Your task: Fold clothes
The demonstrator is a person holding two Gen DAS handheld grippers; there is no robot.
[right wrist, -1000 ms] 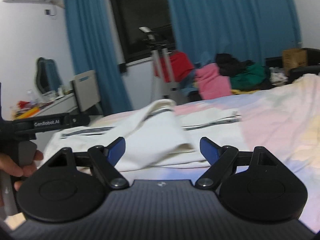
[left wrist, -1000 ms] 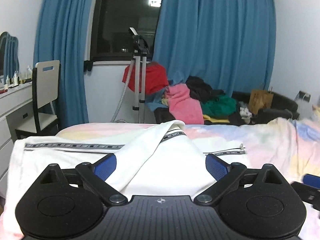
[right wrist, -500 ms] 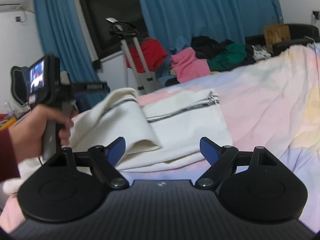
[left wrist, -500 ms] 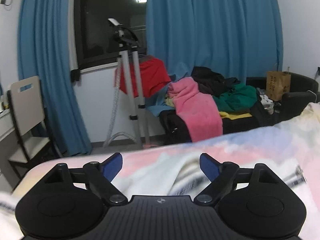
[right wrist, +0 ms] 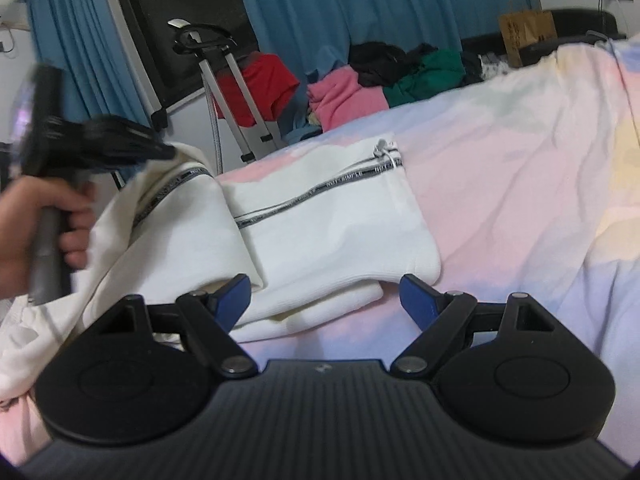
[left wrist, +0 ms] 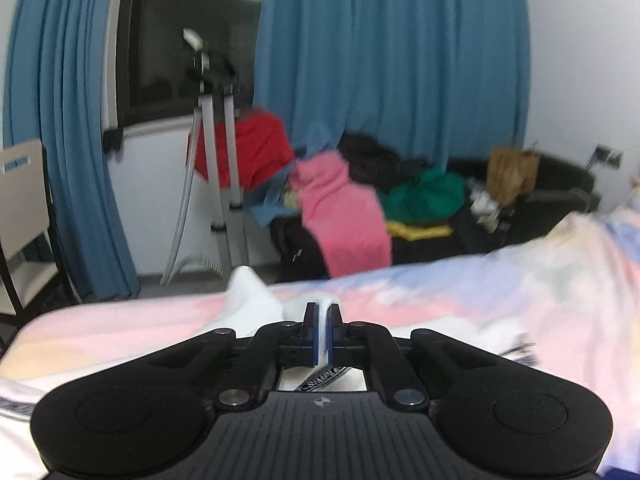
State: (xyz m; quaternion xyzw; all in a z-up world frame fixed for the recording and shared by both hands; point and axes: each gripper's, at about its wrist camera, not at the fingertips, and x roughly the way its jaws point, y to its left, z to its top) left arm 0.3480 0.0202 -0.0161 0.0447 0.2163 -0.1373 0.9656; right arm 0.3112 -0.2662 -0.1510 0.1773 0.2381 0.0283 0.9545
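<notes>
Left fingers (left wrist: 322,330) pinch white garment (right wrist: 336,236) — right fingers (right wrist: 326,300) spread.

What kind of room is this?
It looks like a bedroom. There is a bed with a pastel bedspread, blue curtains by a dark window, and a pile of clothes along the wall. White trousers lie on the bed for folding.

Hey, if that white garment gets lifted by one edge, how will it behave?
The white garment likely flops: it already drapes from the left claw. It looks thick, so probably a bit heavy. Its folded layers near the right claw may slide apart.
</notes>
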